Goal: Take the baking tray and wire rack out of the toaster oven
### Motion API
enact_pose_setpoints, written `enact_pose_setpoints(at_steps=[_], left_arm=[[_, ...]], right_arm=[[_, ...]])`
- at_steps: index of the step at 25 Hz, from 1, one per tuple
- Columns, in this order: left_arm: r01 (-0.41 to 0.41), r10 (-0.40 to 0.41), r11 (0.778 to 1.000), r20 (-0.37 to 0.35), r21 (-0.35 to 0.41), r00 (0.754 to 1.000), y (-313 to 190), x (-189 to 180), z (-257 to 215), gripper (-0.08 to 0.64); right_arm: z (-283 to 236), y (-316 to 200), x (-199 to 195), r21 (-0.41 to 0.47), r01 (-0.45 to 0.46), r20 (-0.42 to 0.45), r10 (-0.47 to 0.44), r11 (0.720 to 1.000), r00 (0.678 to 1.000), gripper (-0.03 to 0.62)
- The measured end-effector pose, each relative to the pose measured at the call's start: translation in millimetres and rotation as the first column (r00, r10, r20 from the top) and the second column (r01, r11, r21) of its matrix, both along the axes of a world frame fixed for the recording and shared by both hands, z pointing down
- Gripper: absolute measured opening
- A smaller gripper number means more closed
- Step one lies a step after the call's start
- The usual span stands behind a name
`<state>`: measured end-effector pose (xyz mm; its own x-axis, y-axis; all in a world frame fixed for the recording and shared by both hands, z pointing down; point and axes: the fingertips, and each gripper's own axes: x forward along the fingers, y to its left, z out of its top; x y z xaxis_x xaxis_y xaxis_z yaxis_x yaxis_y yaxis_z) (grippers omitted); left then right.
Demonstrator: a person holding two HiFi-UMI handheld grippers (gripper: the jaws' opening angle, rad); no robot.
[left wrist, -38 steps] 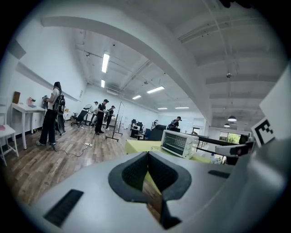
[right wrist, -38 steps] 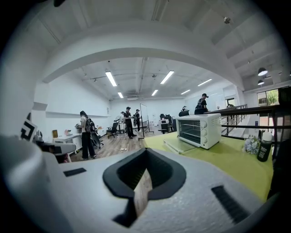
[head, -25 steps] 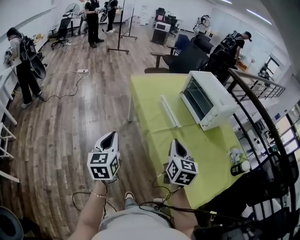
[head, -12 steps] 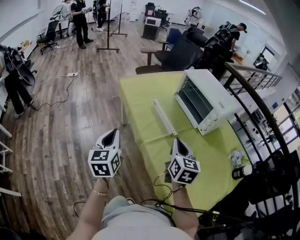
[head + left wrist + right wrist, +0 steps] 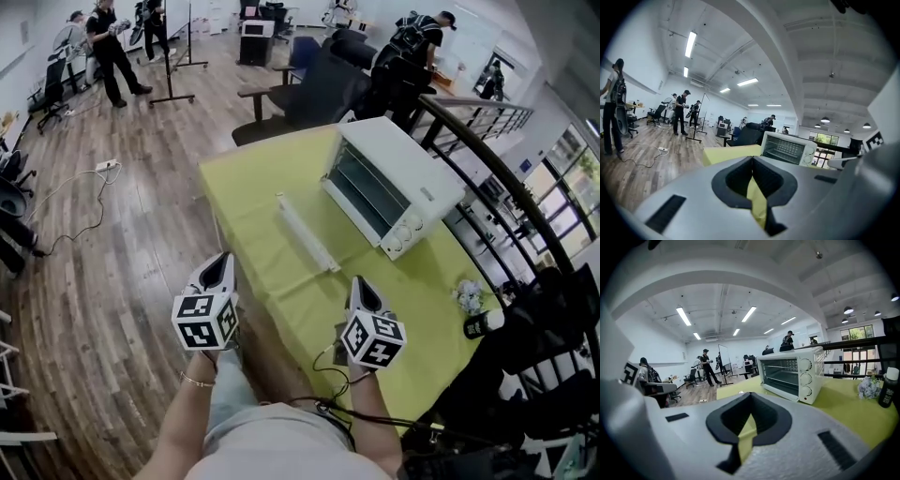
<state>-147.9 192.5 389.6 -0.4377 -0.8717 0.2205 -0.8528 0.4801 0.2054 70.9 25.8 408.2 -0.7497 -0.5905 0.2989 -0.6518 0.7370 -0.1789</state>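
Note:
The white toaster oven [image 5: 389,183] stands on the far right part of a table under a yellow-green cloth [image 5: 253,178], glass door closed and facing left. A wire rack shows behind the glass in both gripper views; I cannot make out a baking tray. My left gripper [image 5: 221,261] hovers shut and empty beside the table's near left edge. My right gripper [image 5: 359,284] is shut and empty over the near part of the cloth. Both point toward the oven [image 5: 788,149] [image 5: 790,371], well short of it. Their jaws [image 5: 752,161] [image 5: 751,399] meet with nothing between them.
A long white bar [image 5: 305,232] lies on the cloth between me and the oven. A dark bottle [image 5: 483,323] and a white crumpled thing [image 5: 466,296] sit near the right edge. A black railing [image 5: 487,169] runs along the right; chairs [image 5: 309,89] and people stand behind the table.
The table and oven have come nearer and shifted left in the head view. Both grippers stay shut and have moved forward, the right one now over the cloth.

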Motion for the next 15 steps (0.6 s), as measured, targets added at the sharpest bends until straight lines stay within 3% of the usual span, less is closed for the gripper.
enact_pose_setpoints(at_steps=[7,15], left_arm=[[-0.15,0.15,0.989,-0.026,-0.003,0.988,-81,-55,5,0.005],[-0.337,0.337,0.942,-0.04,0.002,0.941,-187,-112,-10,0.005]], right_arm=[[4,-42,-29,-0.027,-0.148,-0.01,0.148,0.989,0.989,0.002],[-8,-91,-61,-0.029,-0.326,-0.036,0.325,0.945,0.945,0.002]])
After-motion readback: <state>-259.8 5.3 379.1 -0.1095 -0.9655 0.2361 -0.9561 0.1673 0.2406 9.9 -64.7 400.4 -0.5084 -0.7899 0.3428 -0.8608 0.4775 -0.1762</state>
